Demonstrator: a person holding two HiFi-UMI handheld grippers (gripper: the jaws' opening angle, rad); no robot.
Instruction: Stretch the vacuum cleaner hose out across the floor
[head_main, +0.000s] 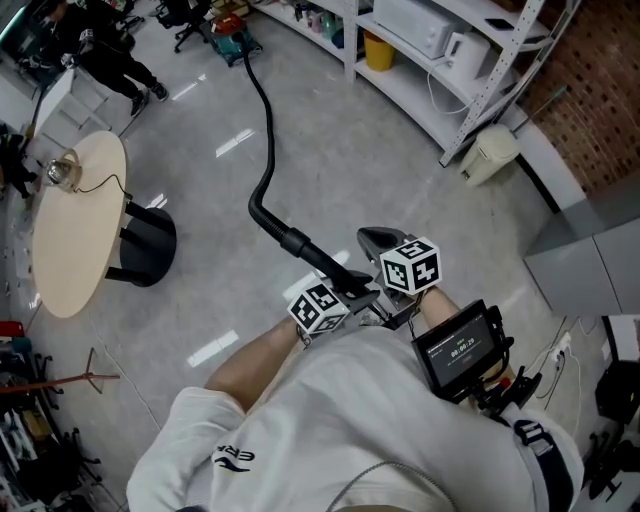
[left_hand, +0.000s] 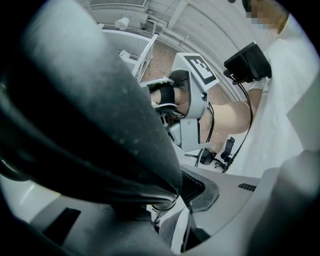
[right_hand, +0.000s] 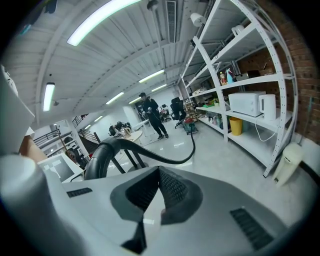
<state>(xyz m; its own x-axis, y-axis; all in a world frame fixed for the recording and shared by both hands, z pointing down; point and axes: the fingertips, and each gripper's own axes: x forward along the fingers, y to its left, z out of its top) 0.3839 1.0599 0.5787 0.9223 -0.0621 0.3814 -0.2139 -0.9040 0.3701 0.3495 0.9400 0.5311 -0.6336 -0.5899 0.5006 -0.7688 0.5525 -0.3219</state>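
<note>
A black vacuum hose (head_main: 268, 130) runs over the grey floor from the vacuum cleaner (head_main: 233, 42) at the far end and bends near its stiff end piece (head_main: 300, 245). That end is lifted off the floor, with my left gripper (head_main: 345, 290) shut on it. In the left gripper view the hose (left_hand: 90, 125) fills the space between the jaws of that gripper (left_hand: 160, 200). My right gripper (head_main: 375, 240) sits just right of the hose end, shut and holding nothing. Its pads (right_hand: 170, 195) meet in the right gripper view, and the hose (right_hand: 107, 150) curves away past them.
A round wooden table (head_main: 80, 220) with a black base (head_main: 145, 245) stands to the left. White shelving (head_main: 430, 60) with a yellow bin (head_main: 378, 50) lines the far right, and a white bin (head_main: 490, 155) stands beside it. A person (head_main: 110, 50) stands at the far left.
</note>
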